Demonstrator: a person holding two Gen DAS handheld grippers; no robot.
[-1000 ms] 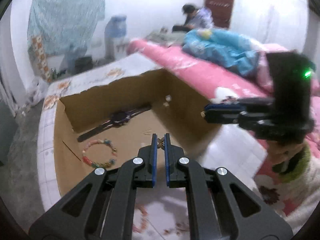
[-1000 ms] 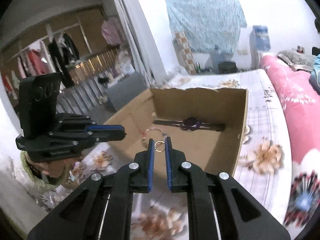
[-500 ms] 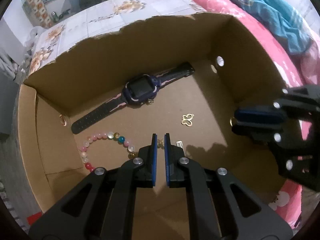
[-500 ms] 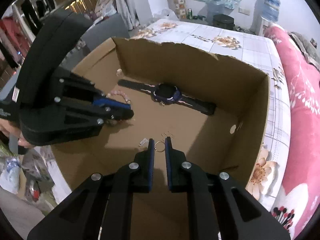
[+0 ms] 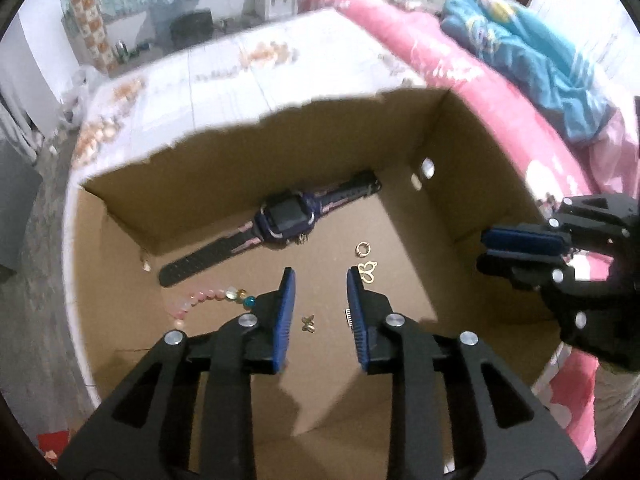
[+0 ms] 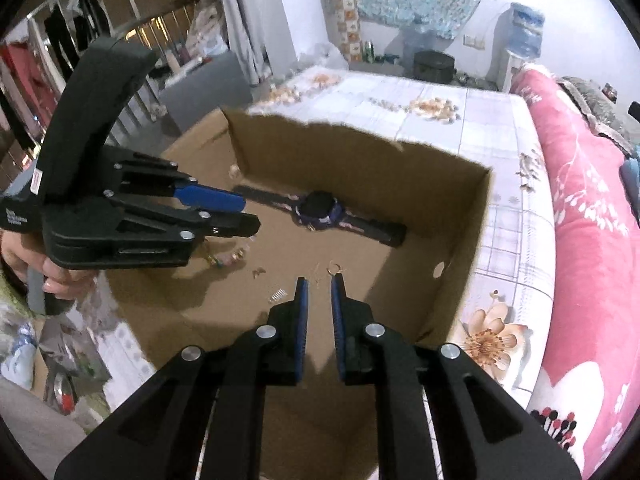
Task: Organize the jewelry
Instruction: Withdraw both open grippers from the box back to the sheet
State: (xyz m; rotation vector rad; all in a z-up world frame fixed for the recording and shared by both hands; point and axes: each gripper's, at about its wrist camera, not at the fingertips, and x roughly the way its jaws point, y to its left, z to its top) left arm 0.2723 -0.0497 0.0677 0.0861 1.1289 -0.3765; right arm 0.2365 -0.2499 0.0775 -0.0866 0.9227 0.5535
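An open cardboard box (image 5: 472, 168) (image 6: 472, 216) holds the jewelry. My left gripper (image 5: 318, 278) is open above the box floor, and a small gold butterfly charm (image 5: 308, 323) lies on the floor between its fingers. My right gripper (image 6: 318, 280) is open with a narrow gap and empty. A small gold ring (image 6: 334, 267) (image 5: 363, 249) lies on the floor just beyond its tips. A dark watch (image 5: 286, 218) (image 6: 318, 210), a bead bracelet (image 5: 208, 300) and a gold butterfly outline charm (image 5: 370, 270) also lie in the box.
The box sits on a white floral sheet (image 6: 504, 240) over a bed. A pink blanket (image 6: 592, 216) runs along the right. A small metal spring (image 6: 277, 295) lies on the box floor. A person's hand (image 6: 60, 280) holds the left gripper.
Both grippers have opened. The butterfly charm dropped from the left gripper and the gold ring dropped from the right gripper onto the box floor.
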